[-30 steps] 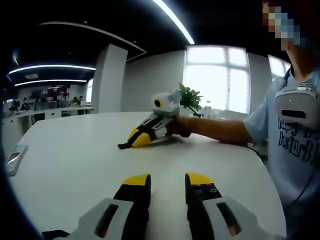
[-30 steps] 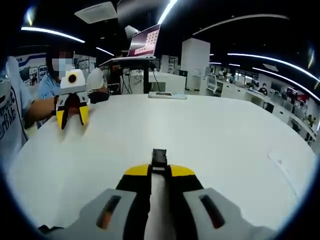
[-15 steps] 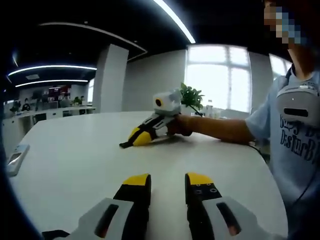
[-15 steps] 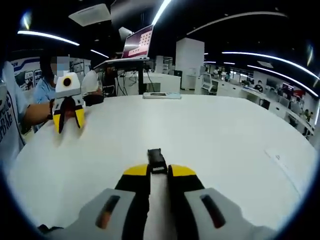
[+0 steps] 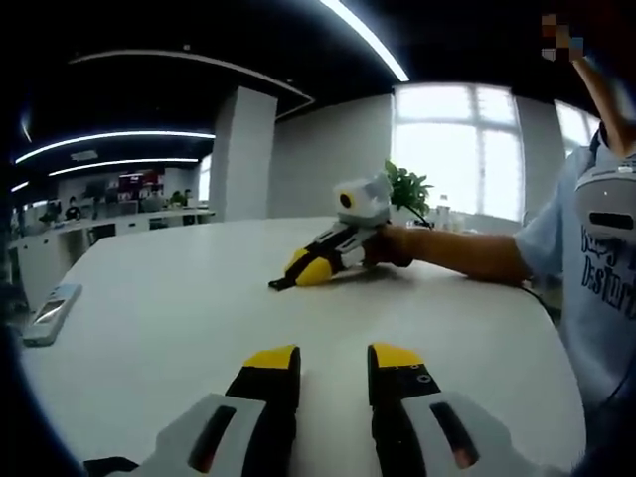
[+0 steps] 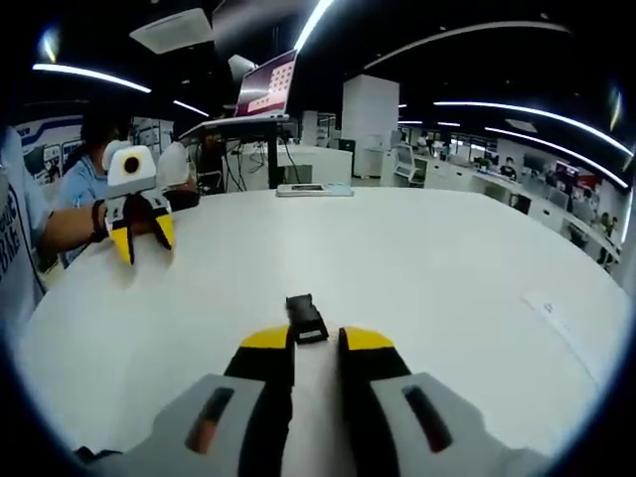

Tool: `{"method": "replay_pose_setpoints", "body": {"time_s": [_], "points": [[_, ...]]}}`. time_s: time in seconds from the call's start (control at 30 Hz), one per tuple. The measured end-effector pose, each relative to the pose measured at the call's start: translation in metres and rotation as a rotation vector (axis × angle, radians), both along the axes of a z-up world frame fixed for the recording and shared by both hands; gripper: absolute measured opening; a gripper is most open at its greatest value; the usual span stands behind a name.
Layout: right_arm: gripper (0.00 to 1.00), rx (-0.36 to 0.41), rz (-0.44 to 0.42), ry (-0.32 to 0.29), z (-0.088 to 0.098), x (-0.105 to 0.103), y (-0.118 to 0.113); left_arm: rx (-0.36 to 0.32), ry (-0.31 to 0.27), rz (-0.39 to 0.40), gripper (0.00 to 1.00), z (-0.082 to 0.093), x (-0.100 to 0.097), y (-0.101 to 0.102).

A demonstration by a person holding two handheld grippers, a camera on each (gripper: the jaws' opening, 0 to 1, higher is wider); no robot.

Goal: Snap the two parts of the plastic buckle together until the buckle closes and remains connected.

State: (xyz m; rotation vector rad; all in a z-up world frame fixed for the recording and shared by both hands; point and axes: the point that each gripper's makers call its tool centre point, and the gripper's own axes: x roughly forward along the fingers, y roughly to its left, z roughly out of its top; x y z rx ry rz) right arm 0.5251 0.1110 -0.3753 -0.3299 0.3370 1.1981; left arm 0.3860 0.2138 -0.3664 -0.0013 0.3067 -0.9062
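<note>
Left gripper (image 5: 333, 360): jaws apart with a clear gap, nothing between them, held low over the white counter (image 5: 179, 318); in the right gripper view it stands near the counter's left edge (image 6: 141, 241), held by a person's hand (image 6: 81, 225).
Right gripper (image 6: 316, 340): jaws slightly apart, yellow tips flanking a narrow gap; in the left gripper view it lies low on the counter toward the far edge (image 5: 310, 270), tips pointing left, a hand (image 5: 390, 244) gripping its rear.
Buckle part (image 6: 306, 317): small, black, lying on the counter just ahead of the right gripper's tips, in line with the gap; whether the tips touch it cannot be told. In the left gripper view a dark piece juts from those tips (image 5: 282, 283).
Person (image 5: 606, 258): light blue shirt with dark lettering, seated at the counter's right edge in the left gripper view.
Flat device (image 5: 52, 313): pale, lying at the counter's left edge.
Plant (image 5: 407, 189): green leaves behind the right gripper, before a bright window (image 5: 457, 149).
Laptop (image 6: 268, 87): open, raised on a stand beyond the counter's far edge.
</note>
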Motion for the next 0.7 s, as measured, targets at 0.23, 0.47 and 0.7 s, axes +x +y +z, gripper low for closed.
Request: {"method": "replay_pose_setpoints", "body": {"time_s": [0.23, 0.47, 0.7], "points": [[0.21, 0.0, 0.0, 0.006, 0.0001, 0.0002, -0.0004, 0.005, 0.006, 0.016, 0.27, -0.0004, 0.0026, 0.0032], [0.23, 0.006, -0.002, 0.012, 0.0008, 0.0002, -0.0019, 0.002, -0.001, 0.022, 0.27, 0.0012, 0.0033, 0.0039], [0.26, 0.034, -0.011, 0.021, 0.0069, 0.0007, -0.0028, -0.002, -0.001, 0.032, 0.27, 0.0017, 0.005, 0.0056]]}}
